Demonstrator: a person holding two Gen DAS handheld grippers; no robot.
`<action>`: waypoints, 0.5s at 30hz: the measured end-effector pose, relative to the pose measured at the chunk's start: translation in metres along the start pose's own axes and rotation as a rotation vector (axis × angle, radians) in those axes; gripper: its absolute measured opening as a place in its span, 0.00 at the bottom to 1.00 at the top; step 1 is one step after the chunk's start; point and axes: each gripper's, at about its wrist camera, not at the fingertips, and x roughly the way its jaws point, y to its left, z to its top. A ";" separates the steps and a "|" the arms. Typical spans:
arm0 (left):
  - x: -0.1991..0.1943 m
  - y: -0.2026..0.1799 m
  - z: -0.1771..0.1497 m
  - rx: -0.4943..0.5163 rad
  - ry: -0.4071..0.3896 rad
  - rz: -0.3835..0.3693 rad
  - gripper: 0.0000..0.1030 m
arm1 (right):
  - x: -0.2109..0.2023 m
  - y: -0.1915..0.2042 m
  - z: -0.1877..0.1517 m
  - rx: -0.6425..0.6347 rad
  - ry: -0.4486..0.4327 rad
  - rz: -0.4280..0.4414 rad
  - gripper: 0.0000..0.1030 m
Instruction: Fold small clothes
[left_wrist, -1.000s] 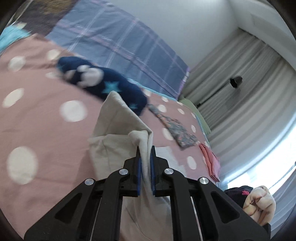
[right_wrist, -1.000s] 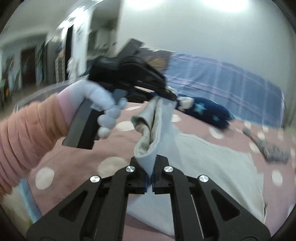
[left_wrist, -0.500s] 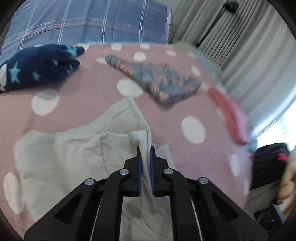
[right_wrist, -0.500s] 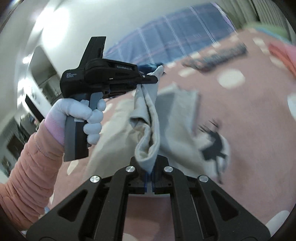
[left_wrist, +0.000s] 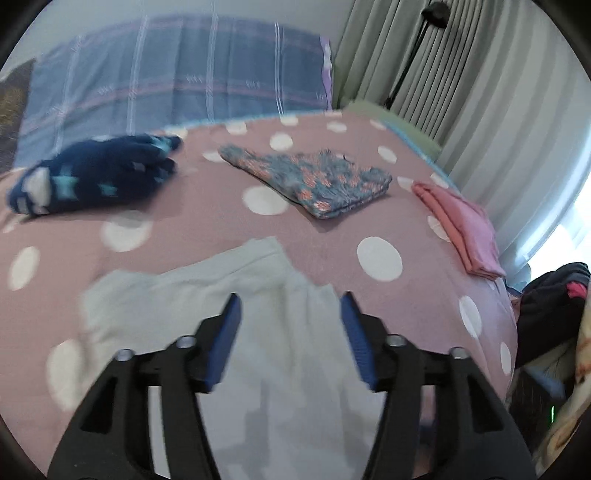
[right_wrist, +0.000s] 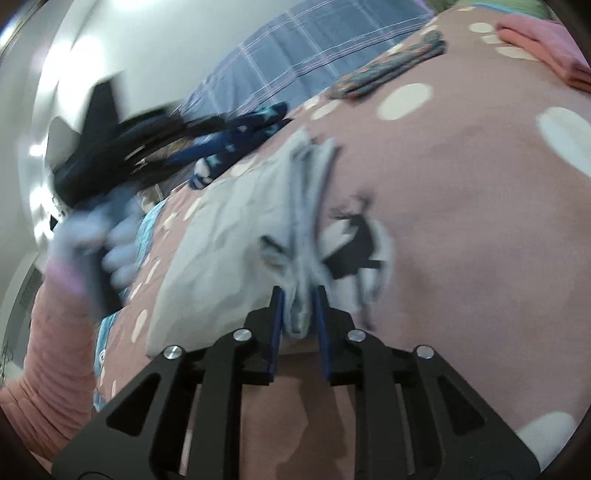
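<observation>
A pale grey small garment (left_wrist: 207, 295) lies spread on the pink polka-dot bed cover (left_wrist: 207, 218). My left gripper (left_wrist: 290, 306) is open wide just above it, with nothing between its blue pads. In the right wrist view the same garment (right_wrist: 225, 240) shows a black print, and a bunched fold of it sits between the fingers of my right gripper (right_wrist: 298, 295), whose jaws stand slightly apart. The left gripper (right_wrist: 110, 155) appears there blurred, held in a gloved hand to the left of the garment.
A navy star-print garment (left_wrist: 92, 177) lies at the back left. A folded patterned blue-and-orange piece (left_wrist: 314, 181) and a folded pink piece (left_wrist: 461, 225) lie to the right. A plaid pillow (left_wrist: 177, 81) is at the head; curtains (left_wrist: 480, 92) hang on the right.
My left gripper opened and let go of the garment's edge, which now lies flat on the bed. My right gripper's jaws have parted slightly as the garment came down.
</observation>
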 end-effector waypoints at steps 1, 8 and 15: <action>-0.013 0.004 -0.008 0.001 -0.011 0.005 0.60 | -0.005 -0.001 0.000 0.002 -0.007 -0.013 0.19; -0.081 0.049 -0.115 -0.029 0.022 0.117 0.67 | -0.016 0.031 0.012 -0.129 -0.046 0.022 0.19; -0.061 0.060 -0.182 -0.075 0.126 0.050 0.70 | 0.035 0.056 0.001 -0.271 0.110 -0.162 0.19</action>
